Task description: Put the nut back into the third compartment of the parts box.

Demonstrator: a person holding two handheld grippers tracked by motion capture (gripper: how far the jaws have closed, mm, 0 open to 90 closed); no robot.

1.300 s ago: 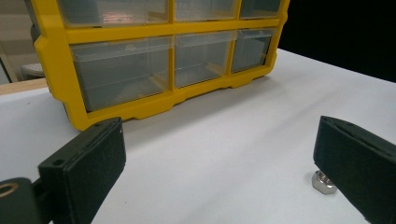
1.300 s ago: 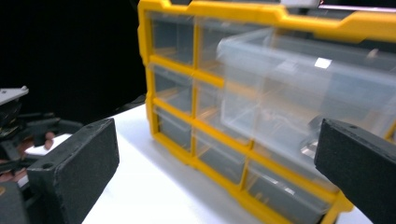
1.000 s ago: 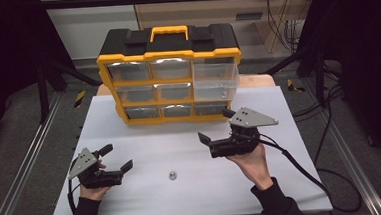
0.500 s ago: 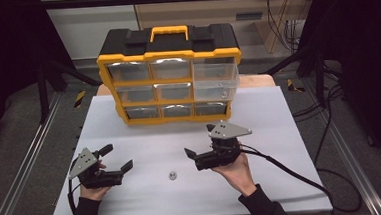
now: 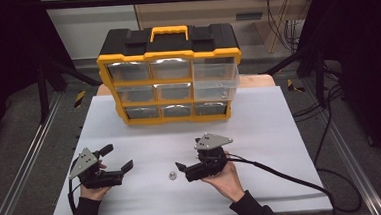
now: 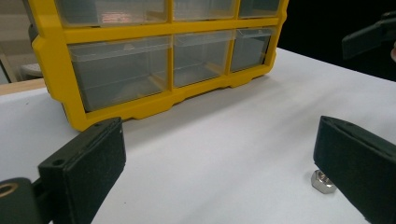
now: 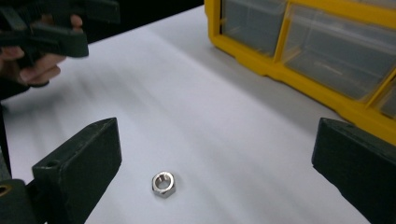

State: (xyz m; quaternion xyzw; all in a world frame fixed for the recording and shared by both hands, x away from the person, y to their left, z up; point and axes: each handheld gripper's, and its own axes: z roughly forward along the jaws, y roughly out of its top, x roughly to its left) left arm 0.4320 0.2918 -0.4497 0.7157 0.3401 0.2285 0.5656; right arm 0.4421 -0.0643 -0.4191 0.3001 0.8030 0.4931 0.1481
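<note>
A small metal hex nut (image 5: 172, 175) lies on the white table (image 5: 259, 118) near its front edge. My right gripper (image 5: 189, 155) is just to the right of it, low over the table and open, its jaws pointing left at the nut. In the right gripper view the nut (image 7: 163, 184) lies between and slightly ahead of the wide-apart jaws (image 7: 217, 144). My left gripper (image 5: 118, 157) is held open at the front left with nothing in it. In the left gripper view the nut (image 6: 321, 181) peeks out beside the right-hand jaw.
A yellow and black organiser (image 5: 170, 73) with clear drawers stands at the back of the table. Its right-hand drawer (image 5: 216, 78) is pulled out. The right gripper's cable (image 5: 293, 179) trails off to the right across the table.
My right gripper has moved left and toward the table's front edge, coming down close beside the nut. The left gripper and the nut have stayed put.
</note>
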